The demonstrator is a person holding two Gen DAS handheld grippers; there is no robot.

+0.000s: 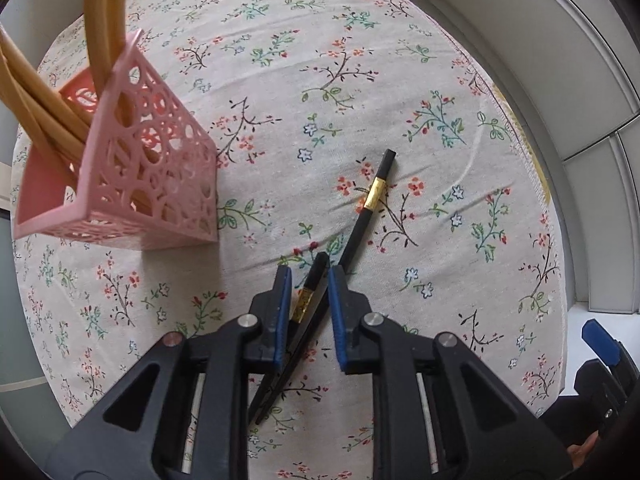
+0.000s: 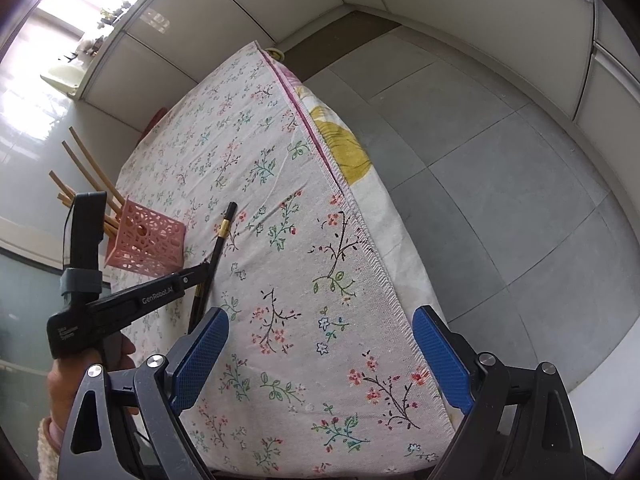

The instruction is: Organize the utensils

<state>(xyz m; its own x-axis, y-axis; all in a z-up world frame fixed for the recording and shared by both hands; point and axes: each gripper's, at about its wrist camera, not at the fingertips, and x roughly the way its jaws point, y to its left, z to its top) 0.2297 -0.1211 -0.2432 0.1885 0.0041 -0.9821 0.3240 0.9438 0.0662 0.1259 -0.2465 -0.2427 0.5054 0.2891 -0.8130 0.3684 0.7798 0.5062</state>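
Observation:
Two black chopsticks with gold bands lie crossed on the floral tablecloth. The longer one point(image 1: 366, 208) reaches up to the right; the shorter one point(image 1: 310, 292) lies between the fingers of my left gripper point(image 1: 308, 280). The jaws stand partly apart around it, and I cannot tell whether the pads touch it. A pink lattice holder point(image 1: 148, 176) with several wooden chopsticks point(image 1: 100, 20) stands to the upper left. My right gripper point(image 2: 320, 344) is wide open and empty above the table's near corner. From there the black chopsticks point(image 2: 218, 246), the holder point(image 2: 146, 242) and the left gripper point(image 2: 206, 270) show at the left.
The floral tablecloth point(image 1: 360, 80) covers the table; its stitched edge point(image 2: 340, 184) runs along the right side, with grey floor tiles point(image 2: 500, 180) beyond. White cabinet panels point(image 2: 440, 0) line the back. My right gripper's blue pad point(image 1: 600, 338) shows at the lower right of the left wrist view.

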